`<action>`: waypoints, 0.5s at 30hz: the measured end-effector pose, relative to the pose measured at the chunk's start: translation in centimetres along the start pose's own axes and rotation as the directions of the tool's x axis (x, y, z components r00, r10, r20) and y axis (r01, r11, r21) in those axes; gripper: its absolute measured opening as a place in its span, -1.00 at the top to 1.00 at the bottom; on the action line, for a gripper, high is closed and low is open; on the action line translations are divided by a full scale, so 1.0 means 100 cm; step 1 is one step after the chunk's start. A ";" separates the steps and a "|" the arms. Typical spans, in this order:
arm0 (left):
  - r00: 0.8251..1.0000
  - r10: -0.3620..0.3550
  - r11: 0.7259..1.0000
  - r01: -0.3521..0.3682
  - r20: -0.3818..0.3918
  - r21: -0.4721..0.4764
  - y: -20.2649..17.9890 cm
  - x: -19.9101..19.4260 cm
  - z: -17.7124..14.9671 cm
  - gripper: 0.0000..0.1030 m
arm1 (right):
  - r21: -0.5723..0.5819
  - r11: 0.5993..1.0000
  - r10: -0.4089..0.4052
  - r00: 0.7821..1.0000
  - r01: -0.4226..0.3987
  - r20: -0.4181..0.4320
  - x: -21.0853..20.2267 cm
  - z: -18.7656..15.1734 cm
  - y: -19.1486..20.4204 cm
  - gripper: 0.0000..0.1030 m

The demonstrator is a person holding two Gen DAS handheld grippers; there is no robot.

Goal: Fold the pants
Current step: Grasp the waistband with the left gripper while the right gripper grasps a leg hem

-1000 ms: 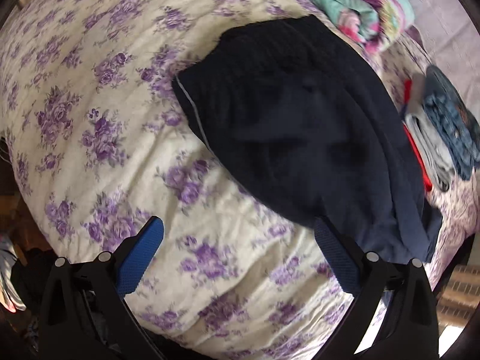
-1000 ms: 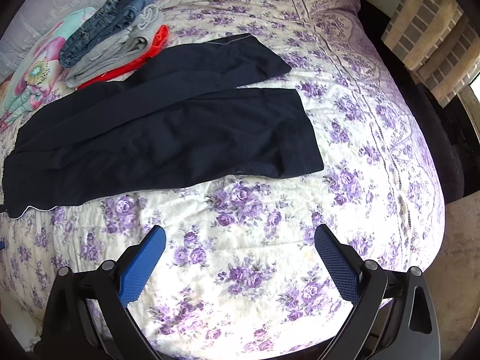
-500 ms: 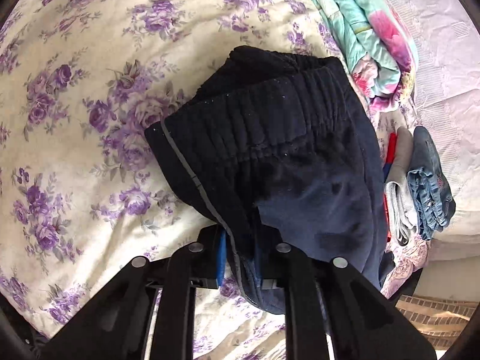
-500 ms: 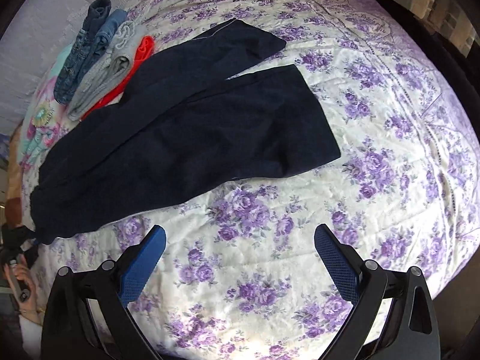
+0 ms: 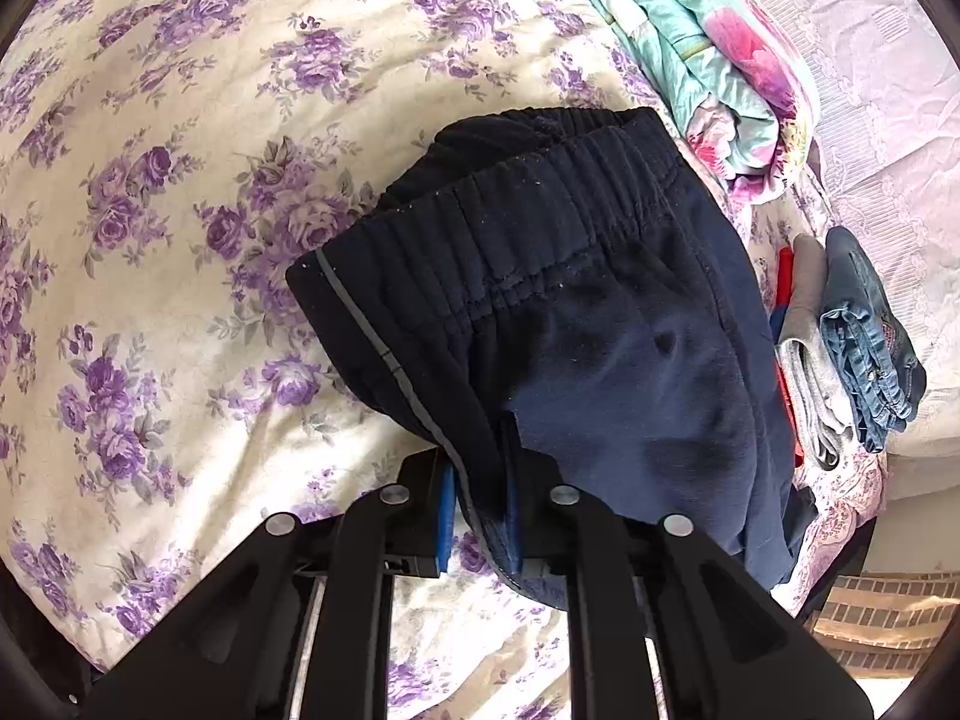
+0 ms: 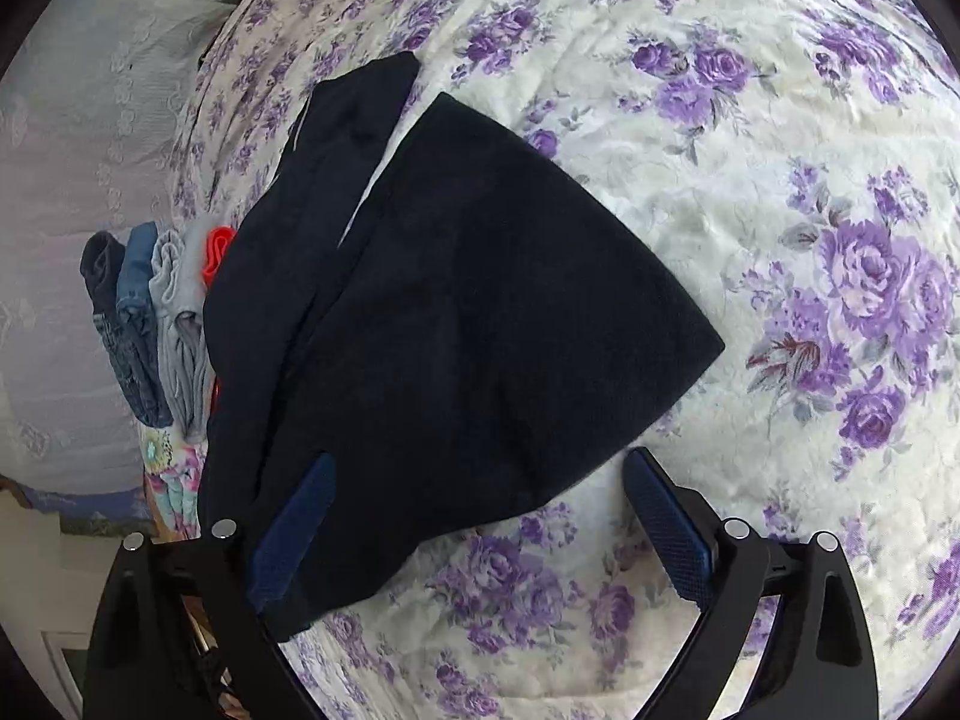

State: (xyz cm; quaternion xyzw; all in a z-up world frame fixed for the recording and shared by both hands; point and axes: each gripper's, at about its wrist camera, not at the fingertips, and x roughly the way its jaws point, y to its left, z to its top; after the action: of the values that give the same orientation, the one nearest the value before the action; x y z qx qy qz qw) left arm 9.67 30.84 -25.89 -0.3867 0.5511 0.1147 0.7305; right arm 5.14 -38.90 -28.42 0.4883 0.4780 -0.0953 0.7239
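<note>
Dark navy pants (image 5: pixel 600 312) lie on a bed with a purple-flowered quilt (image 5: pixel 180 240). In the left wrist view their elastic waistband with a grey side stripe faces me. My left gripper (image 5: pixel 477 498) is shut on the side seam of the pants just below the waistband. In the right wrist view the leg ends of the pants (image 6: pixel 480 300) spread out in front of me. My right gripper (image 6: pixel 474 516) is open, its jaws wide apart, low over the near edge of the closer leg. Its left finger (image 6: pixel 294 534) lies over the dark cloth.
A stack of folded clothes (image 5: pixel 852 348), jeans, grey and red, sits beyond the pants and also shows in the right wrist view (image 6: pixel 156 312). A folded teal and pink blanket (image 5: pixel 708 48) lies near the waistband. The bed edge and floor (image 5: pixel 882 618) are at lower right.
My left gripper closed on the pants' side seam near the waistband and came in closer. My right gripper moved in toward the leg ends and stays open.
</note>
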 end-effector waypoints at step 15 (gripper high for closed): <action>0.995 -0.043 0.996 0.049 0.085 -0.068 0.024 -0.061 -0.032 0.87 | -0.164 0.982 -0.087 0.994 0.098 0.072 -0.111 -0.010 0.022 0.82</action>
State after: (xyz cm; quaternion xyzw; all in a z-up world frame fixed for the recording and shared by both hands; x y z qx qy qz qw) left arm 3.72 31.87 -21.74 -0.4195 0.5066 0.1334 0.7413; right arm 0.09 -40.61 -18.43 0.3996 0.4830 -0.1039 0.7721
